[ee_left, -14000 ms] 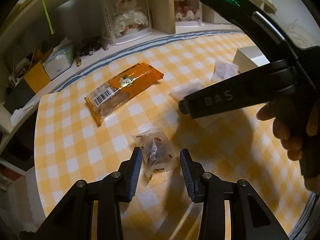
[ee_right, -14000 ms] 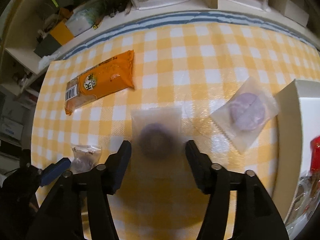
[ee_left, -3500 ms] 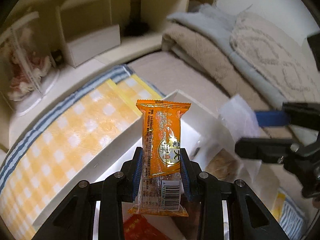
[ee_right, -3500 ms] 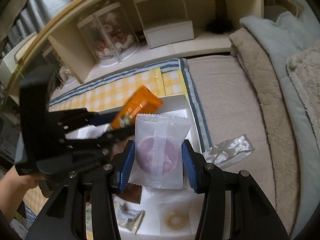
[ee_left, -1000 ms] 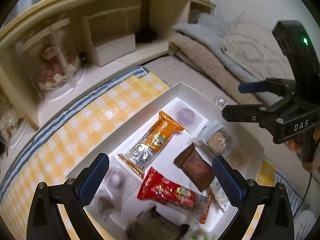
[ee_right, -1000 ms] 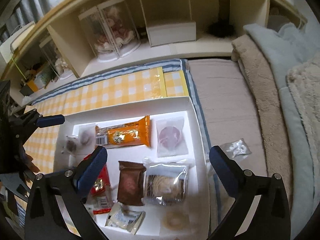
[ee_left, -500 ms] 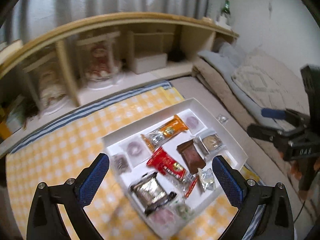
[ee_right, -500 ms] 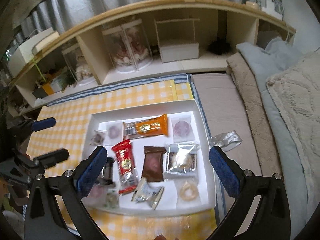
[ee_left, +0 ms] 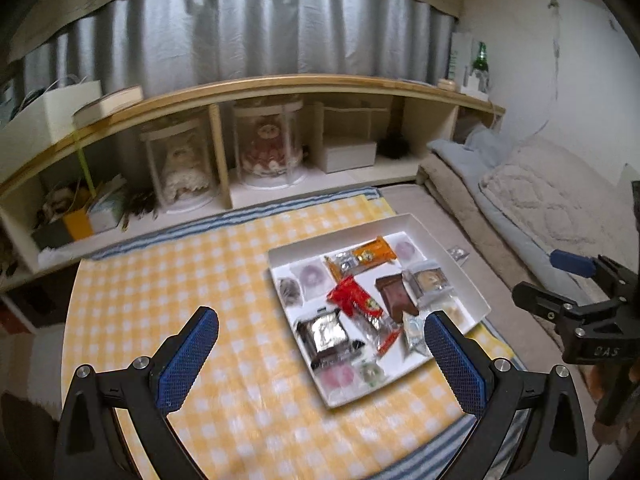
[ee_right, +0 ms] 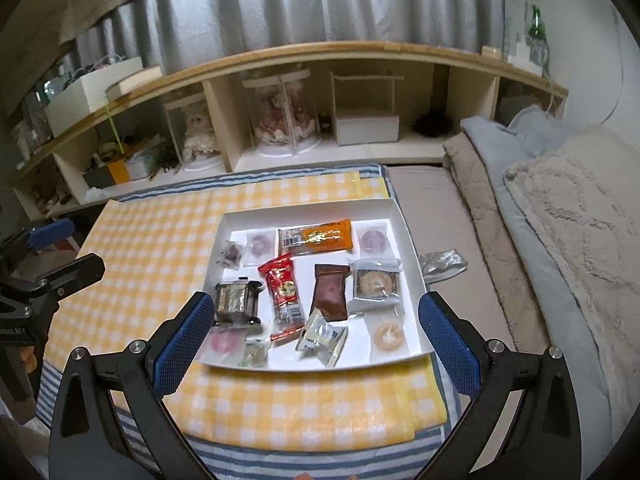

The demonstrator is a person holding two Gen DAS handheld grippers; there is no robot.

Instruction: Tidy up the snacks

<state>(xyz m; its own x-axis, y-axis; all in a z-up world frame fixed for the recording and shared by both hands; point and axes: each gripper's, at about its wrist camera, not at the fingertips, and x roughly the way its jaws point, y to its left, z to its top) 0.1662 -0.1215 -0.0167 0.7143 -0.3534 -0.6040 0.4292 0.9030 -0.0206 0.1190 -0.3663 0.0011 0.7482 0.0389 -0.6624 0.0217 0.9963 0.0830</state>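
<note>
One white tray (ee_right: 412,252) on the checked cloth (ee_right: 160,248) holds twelve wrapped snacks, among them one orange bar (ee_right: 320,237); left gripper (ee_left: 320,354) and right gripper (ee_right: 316,338) both spread wide, empty, above it.

A yellow-and-white checked cloth (ee_right: 168,248) covers the low surface, laid over a blue-striped cloth (ee_right: 256,456) that shows along the near and far edges. On the checked cloth sits a shallow white tray (ee_right: 404,240) — toward the right side, close to the cloth's right edge. Just beyond that edge, on the beige mat (ee_right: 472,320), lies a crumpled silver wrapper (ee_right: 442,261) — beside the tray, not in it.
</note>
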